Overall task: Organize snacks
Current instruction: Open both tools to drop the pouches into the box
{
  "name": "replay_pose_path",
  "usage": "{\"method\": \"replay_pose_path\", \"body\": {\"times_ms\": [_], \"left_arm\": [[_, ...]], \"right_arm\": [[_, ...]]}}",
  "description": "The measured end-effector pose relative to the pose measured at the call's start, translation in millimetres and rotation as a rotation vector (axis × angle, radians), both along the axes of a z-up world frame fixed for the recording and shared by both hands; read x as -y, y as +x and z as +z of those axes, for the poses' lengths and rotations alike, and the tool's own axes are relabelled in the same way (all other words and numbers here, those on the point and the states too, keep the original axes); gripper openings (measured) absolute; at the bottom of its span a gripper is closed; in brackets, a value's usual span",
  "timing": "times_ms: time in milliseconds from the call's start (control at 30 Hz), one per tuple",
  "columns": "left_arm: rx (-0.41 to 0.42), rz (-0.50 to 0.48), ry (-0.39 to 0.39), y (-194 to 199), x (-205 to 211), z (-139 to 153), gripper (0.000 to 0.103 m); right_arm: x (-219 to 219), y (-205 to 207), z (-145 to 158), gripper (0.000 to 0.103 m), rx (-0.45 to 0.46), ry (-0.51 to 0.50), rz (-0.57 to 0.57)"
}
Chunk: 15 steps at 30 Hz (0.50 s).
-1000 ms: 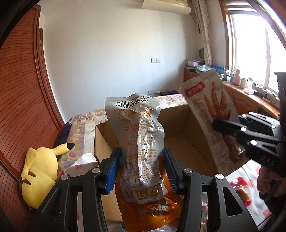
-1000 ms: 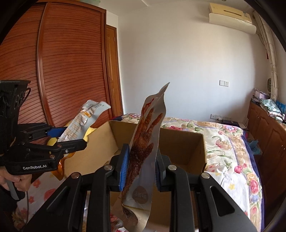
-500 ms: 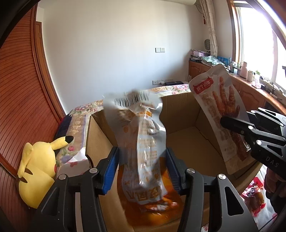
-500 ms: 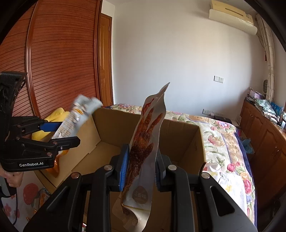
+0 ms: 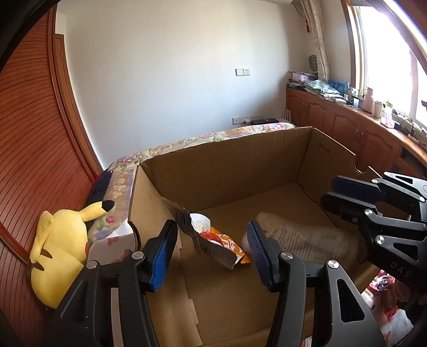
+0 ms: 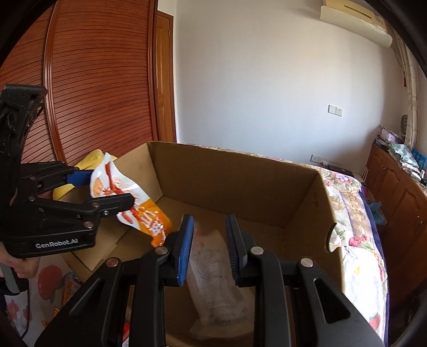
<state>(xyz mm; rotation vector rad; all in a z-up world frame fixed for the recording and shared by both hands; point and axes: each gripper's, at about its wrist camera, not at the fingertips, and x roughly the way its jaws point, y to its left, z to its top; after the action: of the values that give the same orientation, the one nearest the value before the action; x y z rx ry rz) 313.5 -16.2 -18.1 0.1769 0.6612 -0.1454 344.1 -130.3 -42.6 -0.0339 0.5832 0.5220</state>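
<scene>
In the cardboard box (image 5: pixel 226 170), the drop-off is finishing. The orange bag (image 5: pixel 221 245) is sliding loose at near left, between the left gripper (image 5: pixel 211 224) fingers, which have just been opening. The pale bag (image 5: pixel 301 237) is lying to the right, and the right gripper (image 6: pixel 209 218) is narrow and holding nothing. Next, both likely need lifting clear.

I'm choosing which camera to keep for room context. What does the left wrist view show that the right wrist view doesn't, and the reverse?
Only the left wrist view shows the bright window and the whole yellow plush, which is a mere sliver in the right wrist view. Only the right wrist view shows the wall air conditioner. Both show the cardboard box, the orange packet and the pale packet lying on its floor.
</scene>
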Motion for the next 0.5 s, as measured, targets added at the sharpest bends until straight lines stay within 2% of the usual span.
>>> {"method": "replay_pose_path", "body": {"times_ms": [500], "left_arm": [[0.055,0.005,-0.015,-18,-7,3,0.057]], "right_arm": [[11,-28,11,0.026,0.010,0.023,0.006]]}}
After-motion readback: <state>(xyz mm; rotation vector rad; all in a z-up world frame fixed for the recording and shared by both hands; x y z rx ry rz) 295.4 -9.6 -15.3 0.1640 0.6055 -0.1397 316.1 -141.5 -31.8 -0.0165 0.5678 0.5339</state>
